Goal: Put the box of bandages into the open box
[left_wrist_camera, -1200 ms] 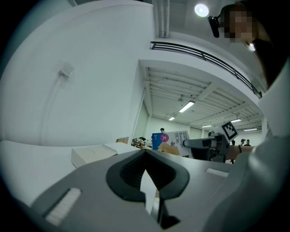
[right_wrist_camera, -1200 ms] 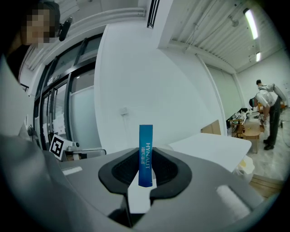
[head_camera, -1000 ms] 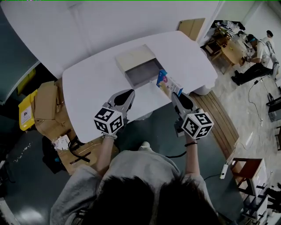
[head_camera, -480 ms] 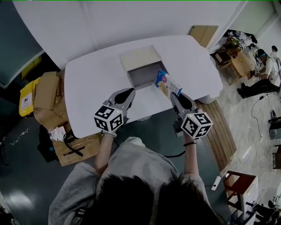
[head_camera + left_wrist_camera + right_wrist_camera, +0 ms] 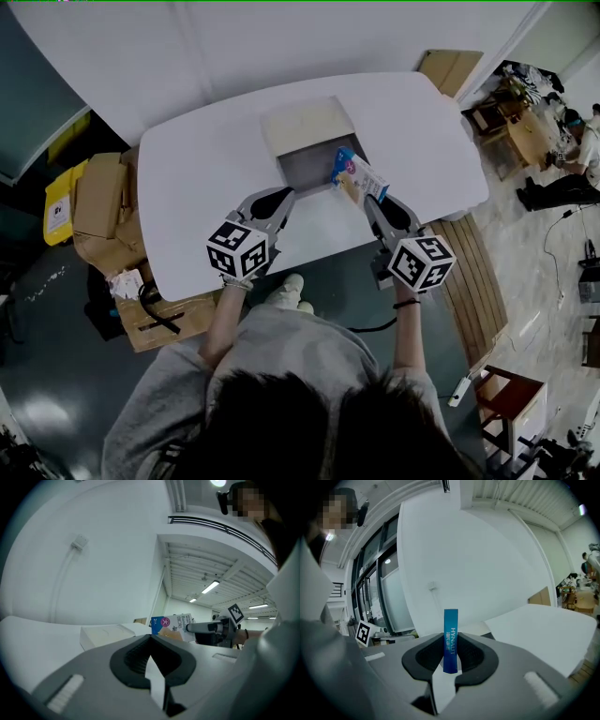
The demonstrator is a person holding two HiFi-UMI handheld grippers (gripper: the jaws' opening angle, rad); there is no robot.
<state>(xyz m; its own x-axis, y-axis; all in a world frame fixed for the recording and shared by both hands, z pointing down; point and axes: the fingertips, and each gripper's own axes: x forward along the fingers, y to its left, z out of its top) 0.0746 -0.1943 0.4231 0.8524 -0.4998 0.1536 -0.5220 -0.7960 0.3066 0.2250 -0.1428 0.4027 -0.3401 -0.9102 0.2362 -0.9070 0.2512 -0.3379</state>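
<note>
The bandage box [image 5: 358, 177], blue and white with a tan patch, hangs tilted just above the white table [image 5: 206, 178]. My right gripper [image 5: 369, 201] is shut on its near end. In the right gripper view its narrow blue edge [image 5: 450, 639] stands upright between the pads. The open box [image 5: 311, 164], grey inside with a cream lid [image 5: 306, 123] behind it, lies just left of the bandage box. My left gripper [image 5: 287, 194] is shut and empty in front of the open box. The left gripper view shows the bandage box [image 5: 172, 624] and the cream lid [image 5: 105, 634].
Cardboard boxes [image 5: 98, 202] and a yellow container [image 5: 58, 216] sit on the floor to the left of the table. A wooden platform [image 5: 469, 272] lies on the right. People [image 5: 581, 150] sit at the far right by a low table.
Both grippers have moved forward over the table. The bandage box has come closer to the open box's right side.
</note>
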